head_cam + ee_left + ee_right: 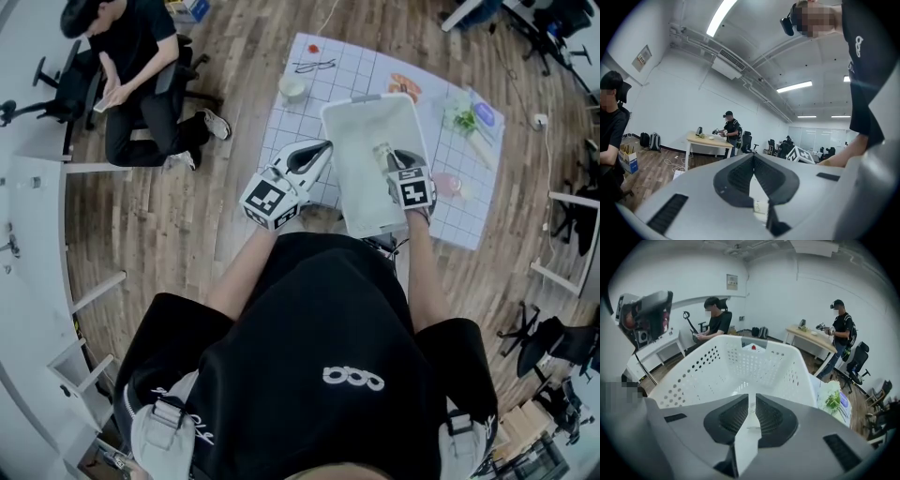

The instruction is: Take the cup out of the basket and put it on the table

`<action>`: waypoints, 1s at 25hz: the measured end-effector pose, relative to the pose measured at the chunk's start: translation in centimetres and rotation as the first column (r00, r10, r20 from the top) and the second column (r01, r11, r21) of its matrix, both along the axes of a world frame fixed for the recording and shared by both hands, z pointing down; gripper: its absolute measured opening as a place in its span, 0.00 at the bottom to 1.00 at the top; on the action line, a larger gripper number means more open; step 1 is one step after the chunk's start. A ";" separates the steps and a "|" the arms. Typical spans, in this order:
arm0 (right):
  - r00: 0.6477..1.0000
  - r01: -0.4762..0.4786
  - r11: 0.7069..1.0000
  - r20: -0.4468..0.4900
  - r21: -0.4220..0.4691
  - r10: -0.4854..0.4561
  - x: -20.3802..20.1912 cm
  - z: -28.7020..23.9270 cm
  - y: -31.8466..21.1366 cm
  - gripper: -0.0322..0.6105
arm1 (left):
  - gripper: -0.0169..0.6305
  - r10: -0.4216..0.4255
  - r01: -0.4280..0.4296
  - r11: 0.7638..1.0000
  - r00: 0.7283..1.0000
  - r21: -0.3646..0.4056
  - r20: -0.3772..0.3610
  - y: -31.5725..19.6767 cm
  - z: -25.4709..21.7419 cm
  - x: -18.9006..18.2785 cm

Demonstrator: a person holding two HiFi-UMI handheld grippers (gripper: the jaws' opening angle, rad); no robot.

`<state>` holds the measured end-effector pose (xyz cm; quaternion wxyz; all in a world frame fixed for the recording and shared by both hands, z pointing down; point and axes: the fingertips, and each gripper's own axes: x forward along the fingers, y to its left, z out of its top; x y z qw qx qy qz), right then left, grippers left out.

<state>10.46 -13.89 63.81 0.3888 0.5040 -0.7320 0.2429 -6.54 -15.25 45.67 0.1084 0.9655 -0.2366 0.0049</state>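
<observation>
A white perforated basket [339,122] stands on the gridded table mat [356,70]. My right gripper [394,161] reaches down inside it, on its right side. A small pale glassy thing [382,153] shows at its jaw tips; I cannot tell whether it is the cup. In the right gripper view the gripper [749,397] has its jaws almost together, with only a thin whitish strip between them, and the basket [717,363] fills the view behind. My left gripper [324,148] hovers at the basket's left rim. In the left gripper view the gripper [753,157] is shut and points out into the room.
A small white cup [292,89] sits on the mat beyond the basket's left corner. Green leaves [464,118] and a pink item [448,184] lie on the mat to the right. A person [131,66] sits at the left. Office chairs stand at the right.
</observation>
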 end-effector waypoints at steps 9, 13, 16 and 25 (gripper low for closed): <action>0.979 0.024 0.972 -0.189 -0.235 -0.070 0.0 10.6 -3.4 0.35 | 0.04 -0.033 0.033 0.999 0.999 -0.027 0.006 -0.9 1.2 -1.8; 0.969 -0.010 0.944 -0.237 -0.329 -0.072 0.7 13.8 -3.9 0.38 | 0.04 -0.053 0.054 0.998 0.999 -0.037 0.013 -1.7 1.4 -2.8; 0.960 -0.029 0.927 -0.268 -0.373 -0.078 0.7 15.4 -4.0 0.41 | 0.04 -0.069 0.069 0.997 0.997 -0.037 0.021 -2.2 1.4 -3.4; 0.949 -0.091 0.898 -0.310 -0.431 -0.053 1.2 16.8 -3.8 0.42 | 0.04 -0.089 0.091 0.995 0.995 -0.042 0.034 -2.5 1.5 -4.2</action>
